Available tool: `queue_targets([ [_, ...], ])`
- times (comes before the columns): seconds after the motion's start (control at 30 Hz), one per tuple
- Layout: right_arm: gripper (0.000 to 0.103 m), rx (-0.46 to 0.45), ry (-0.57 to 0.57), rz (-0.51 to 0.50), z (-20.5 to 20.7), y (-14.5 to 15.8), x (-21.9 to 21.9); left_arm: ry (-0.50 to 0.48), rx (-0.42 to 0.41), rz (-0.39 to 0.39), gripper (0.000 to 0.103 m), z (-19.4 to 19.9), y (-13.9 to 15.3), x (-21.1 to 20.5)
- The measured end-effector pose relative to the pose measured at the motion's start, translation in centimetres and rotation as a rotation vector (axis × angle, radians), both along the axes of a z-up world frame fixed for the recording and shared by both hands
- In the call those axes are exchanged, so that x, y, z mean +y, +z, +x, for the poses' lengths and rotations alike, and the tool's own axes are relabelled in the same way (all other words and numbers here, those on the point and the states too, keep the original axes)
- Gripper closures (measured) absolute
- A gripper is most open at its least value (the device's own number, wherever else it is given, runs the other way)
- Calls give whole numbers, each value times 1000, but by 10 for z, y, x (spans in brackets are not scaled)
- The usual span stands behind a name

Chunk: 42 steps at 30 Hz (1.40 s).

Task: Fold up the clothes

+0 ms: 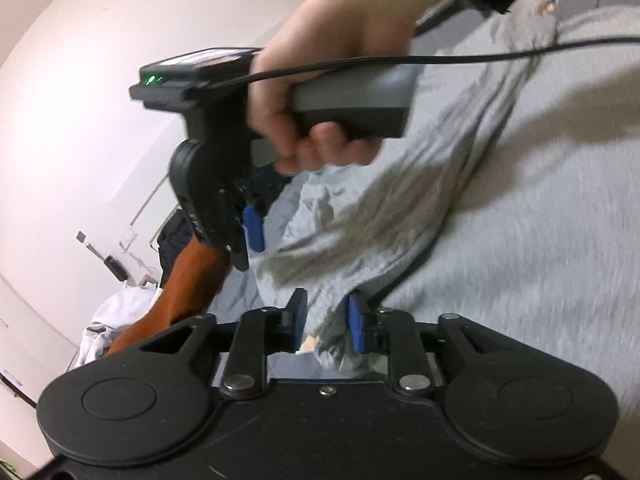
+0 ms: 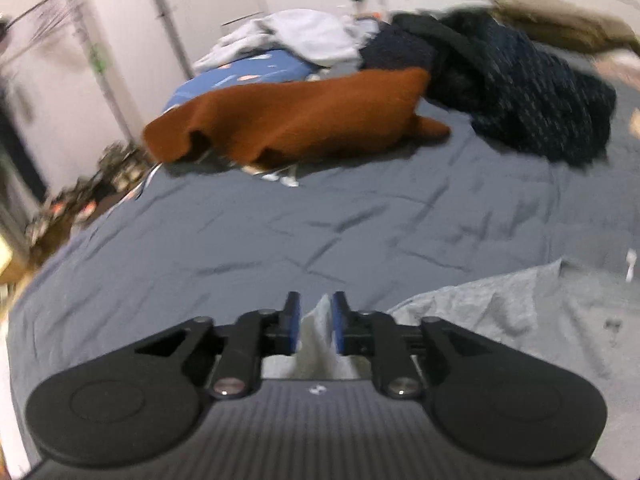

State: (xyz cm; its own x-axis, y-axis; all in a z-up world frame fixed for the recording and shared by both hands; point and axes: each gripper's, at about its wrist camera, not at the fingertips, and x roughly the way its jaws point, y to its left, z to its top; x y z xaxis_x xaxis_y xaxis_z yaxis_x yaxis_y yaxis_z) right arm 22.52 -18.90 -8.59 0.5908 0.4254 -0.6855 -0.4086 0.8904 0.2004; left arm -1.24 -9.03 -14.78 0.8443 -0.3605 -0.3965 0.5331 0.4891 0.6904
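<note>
The grey garment (image 1: 500,208) lies spread over the blue-grey bedcover (image 2: 320,232), near the person; a long sleeve or fold of it runs diagonally across the left wrist view.

Left gripper (image 1: 328,320): a bunched fold of the grey garment sits between its blue pads (image 1: 357,324). The cloth touches the right-hand pad, while a narrow gap shows beside the other pad. Jaws partly apart; the pads do not appear to clamp the cloth, though motion blur makes this uncertain.

Right gripper (image 2: 316,320): a peaked fold of the same grey cloth rises between its fingers, lying against the right-hand pad, with a clear gap on the other side. Jaws partly apart, not clenched on the cloth. In the left wrist view this gripper is seen from the side, held by a bare hand (image 1: 328,80), with a black cable (image 1: 480,56) trailing from it and a green light showing on its top.

Farther up the bed lie a rust-brown garment (image 2: 296,116), a dark navy patterned heap (image 2: 520,80) beside it, and pale clothes (image 2: 304,36) piled behind, over a blue printed item (image 2: 240,76).
</note>
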Motion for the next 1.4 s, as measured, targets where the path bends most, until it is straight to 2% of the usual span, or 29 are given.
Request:
queue_targets([
  [0.1,57,-16,36,-61,-8,-5,-1,-16,-7,30,60,-1,-7,-5],
  [0.17,57,-8,38,-80,-8,-12,-1,-31,1,56,60,2,-14,-7],
  [0.2,60,3,28,-67,-6,-17,-1,-38,3,67,60,2,-18,-8],
  [0.23,64,14,19,-55,-4,-21,0,-45,5,78,63,3,-21,-9],
  [0.27,81,24,4,-43,-2,-24,1,-52,10,91,82,3,-24,-9],
  [0.3,102,36,-21,-34,1,-27,2,-57,19,104,96,3,-25,-8],
  [0.4,102,38,-76,1,9,-25,1,-65,50,115,100,7,-22,-2],
  [0.53,102,-37,-132,26,12,-13,-5,-44,61,99,101,9,-16,1],
  [0.57,102,-40,-129,7,14,-15,-4,-33,71,91,100,10,-15,1],
  [0.67,97,-30,-105,-69,17,-22,1,-8,92,93,99,12,-16,2],
  [0.73,88,-44,-113,-95,12,-21,0,-4,106,78,95,13,-12,6],
  [0.77,75,-53,-118,-84,8,-17,-3,-2,117,49,91,16,-6,10],
  [0.8,64,-74,-122,-69,0,-9,-7,1,124,19,83,17,0,13],
  [0.83,60,-100,-125,-56,-9,-1,-12,5,121,-13,76,17,6,15],
  [0.87,57,-126,-127,-44,-17,7,-17,9,112,-44,62,17,11,18],
  [0.9,56,-151,-133,-41,-27,17,-23,8,103,-67,56,16,14,20],
  [1.07,52,-238,-238,-12,-89,57,-68,-17,34,-92,56,20,16,13],
  [1.13,50,-244,-301,10,-117,63,-94,-43,-7,-93,56,16,17,7],
  [1.2,47,-243,-375,23,-144,64,-120,-60,-9,-109,56,9,18,0],
  [1.27,46,-231,-443,37,-166,59,-144,-76,8,-116,56,1,19,-8],
  [1.4,45,-201,-543,32,-197,43,-191,-126,118,-123,56,-5,20,-23],
])
